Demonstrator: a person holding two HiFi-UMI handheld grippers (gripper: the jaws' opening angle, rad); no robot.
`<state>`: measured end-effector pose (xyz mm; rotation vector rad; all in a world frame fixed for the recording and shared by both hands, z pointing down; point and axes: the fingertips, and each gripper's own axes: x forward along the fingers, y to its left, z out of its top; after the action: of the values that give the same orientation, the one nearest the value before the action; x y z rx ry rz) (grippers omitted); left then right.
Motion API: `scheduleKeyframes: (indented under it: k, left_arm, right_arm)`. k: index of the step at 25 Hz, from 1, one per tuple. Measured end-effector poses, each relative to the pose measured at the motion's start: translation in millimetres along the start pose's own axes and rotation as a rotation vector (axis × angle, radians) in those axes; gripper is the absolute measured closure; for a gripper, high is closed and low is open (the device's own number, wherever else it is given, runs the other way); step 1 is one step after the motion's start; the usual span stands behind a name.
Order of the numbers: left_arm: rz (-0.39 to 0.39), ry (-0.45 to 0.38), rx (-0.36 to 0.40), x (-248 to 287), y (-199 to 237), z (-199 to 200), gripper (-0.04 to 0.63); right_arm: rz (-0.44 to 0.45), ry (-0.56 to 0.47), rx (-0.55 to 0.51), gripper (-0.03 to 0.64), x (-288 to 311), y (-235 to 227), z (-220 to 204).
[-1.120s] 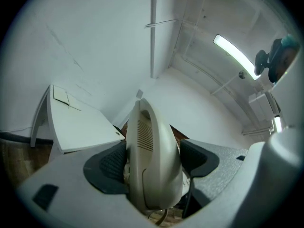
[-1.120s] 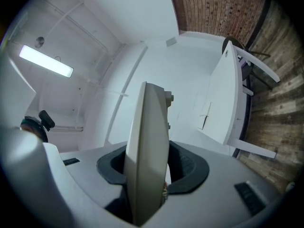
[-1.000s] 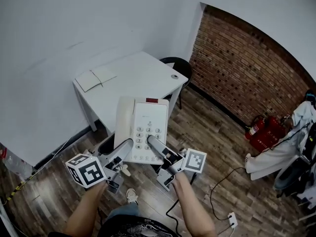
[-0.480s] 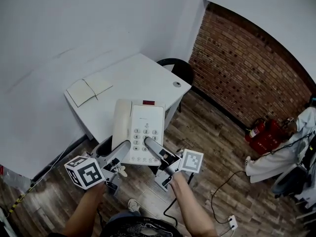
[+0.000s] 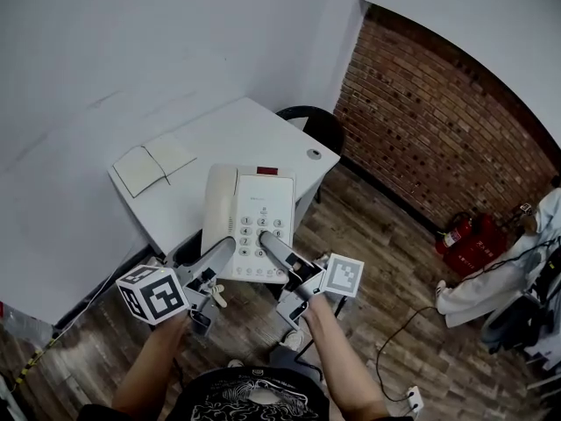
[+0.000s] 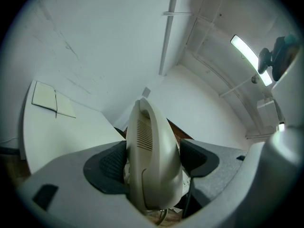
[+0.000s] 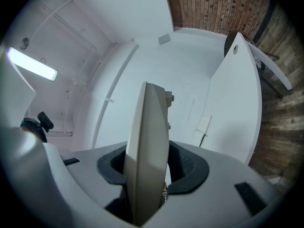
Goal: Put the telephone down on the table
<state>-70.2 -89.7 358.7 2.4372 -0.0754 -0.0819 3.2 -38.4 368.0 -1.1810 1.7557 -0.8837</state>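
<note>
A cream telephone with a keypad and its handset on the left hangs in the air over the near edge of the white table. My left gripper is shut on its handset side, and my right gripper is shut on its keypad side. In the left gripper view the handset end fills the gap between the dark pads. From the right gripper view the telephone's thin edge stands upright between the pads, with the table beyond it.
An open notebook lies on the table's left part and a small round object at its right corner. A dark chair stands behind the table. Red fire extinguishers stand by the brick wall, and cables run over the wooden floor.
The telephone stays gripped by both grippers. The person has stepped closer to the table, so the table and notebook have shifted slightly left and down in the head view.
</note>
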Motion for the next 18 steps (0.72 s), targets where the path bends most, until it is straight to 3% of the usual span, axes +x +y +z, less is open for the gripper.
scheduleKeyframes:
  k: [8, 18]
  left_arm:
    - [0.046, -0.043, 0.021, 61, 23, 6, 0.239]
    - [0.215, -0.133, 0.002, 174, 63, 21, 0.239]
  right_arm:
    - [0.049, 0.052, 0.017, 0.434, 15, -37, 56]
    - [0.103, 0.22, 0.098, 0.434, 45, -113, 164]
